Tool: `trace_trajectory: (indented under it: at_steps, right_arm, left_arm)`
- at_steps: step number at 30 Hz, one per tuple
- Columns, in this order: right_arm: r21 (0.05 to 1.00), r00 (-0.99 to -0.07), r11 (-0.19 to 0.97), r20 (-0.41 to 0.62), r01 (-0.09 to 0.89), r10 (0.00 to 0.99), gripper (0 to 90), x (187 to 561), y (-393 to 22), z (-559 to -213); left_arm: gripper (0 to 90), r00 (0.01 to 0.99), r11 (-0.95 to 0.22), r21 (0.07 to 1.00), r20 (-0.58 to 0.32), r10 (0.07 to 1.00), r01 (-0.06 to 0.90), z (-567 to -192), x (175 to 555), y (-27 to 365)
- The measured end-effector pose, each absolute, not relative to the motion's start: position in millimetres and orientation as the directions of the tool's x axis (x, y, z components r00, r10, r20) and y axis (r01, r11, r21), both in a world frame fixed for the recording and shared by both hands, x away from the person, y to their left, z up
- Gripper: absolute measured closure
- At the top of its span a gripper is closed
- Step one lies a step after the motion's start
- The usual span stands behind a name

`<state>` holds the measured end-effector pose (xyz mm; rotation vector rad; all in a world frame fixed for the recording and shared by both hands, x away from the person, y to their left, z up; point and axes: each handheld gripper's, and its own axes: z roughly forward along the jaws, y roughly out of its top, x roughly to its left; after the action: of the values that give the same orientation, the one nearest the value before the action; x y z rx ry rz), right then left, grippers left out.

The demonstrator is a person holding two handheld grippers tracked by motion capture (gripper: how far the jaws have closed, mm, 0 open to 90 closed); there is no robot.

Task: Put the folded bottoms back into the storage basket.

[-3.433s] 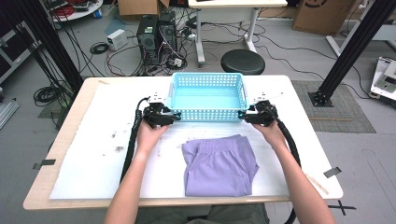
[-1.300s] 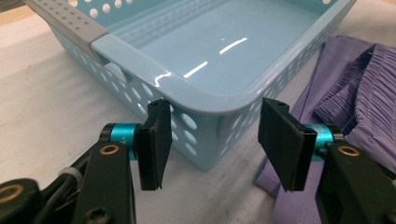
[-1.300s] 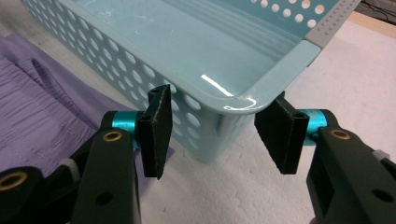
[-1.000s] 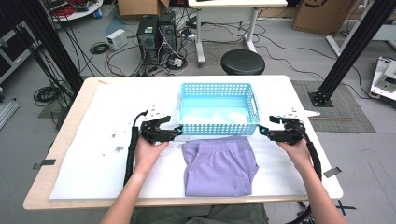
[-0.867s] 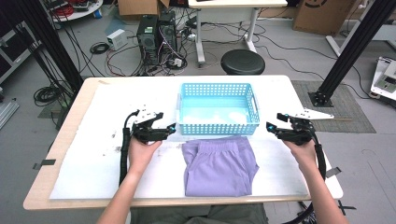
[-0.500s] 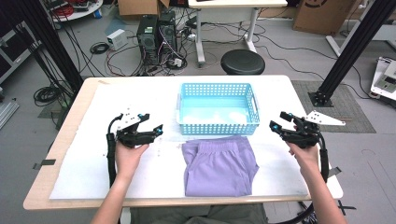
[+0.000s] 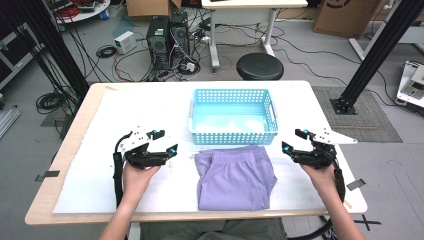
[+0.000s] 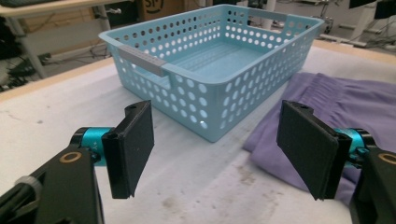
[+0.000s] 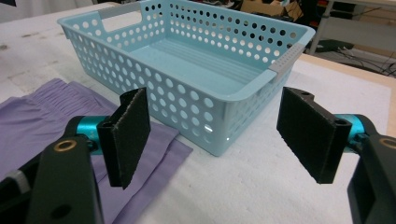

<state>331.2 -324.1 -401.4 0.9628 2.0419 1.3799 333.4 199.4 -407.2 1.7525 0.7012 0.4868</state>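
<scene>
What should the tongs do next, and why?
Probably bring both tongs, left and right, inward to the purple shorts. Both are open and hold nothing, the shorts lie folded between them, and the basket behind is empty.

No legible text anywhere. The brown cardboard box [image 7: 343, 12] at 1 o'clock in the high view carries a dark printed mark, too blurred to read. Another brown cardboard box [image 8: 161, 6] at 12 o'clock in the left gripper view shows cut-off dark characters, unreadable.
</scene>
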Motion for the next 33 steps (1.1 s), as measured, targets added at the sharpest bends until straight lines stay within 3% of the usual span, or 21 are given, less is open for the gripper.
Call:
trace_trajectory:
  at_steps: [5,11,23,33]
  right_arm:
    - [0.93,-0.622,0.237,-0.012,0.282,0.783,24.4,326.2,-317.9,-403.2]
    - [0.938,-0.598,0.251,-0.062,0.238,0.799,25.1,308.1,-312.7,-403.3]
    - [0.943,-0.59,0.234,-0.053,0.235,0.806,26.2,280.4,-311.7,-411.3]
    - [0.936,-0.605,0.249,-0.051,0.248,0.795,26.1,274.3,-303.9,-416.4]
  left_arm:
    - [27.5,0.754,-0.175,0.959,-0.055,0.655,0.222,-407.4,323.5,196.0]
    - [27.5,0.721,-0.266,0.954,0.086,0.687,0.14,-414.8,306.1,186.7]
    - [28.5,0.779,-0.282,0.937,0.015,0.627,0.208,-424.4,291.0,165.8]
    - [29.2,0.775,-0.264,0.919,-0.067,0.628,0.293,-427.7,280.4,150.3]
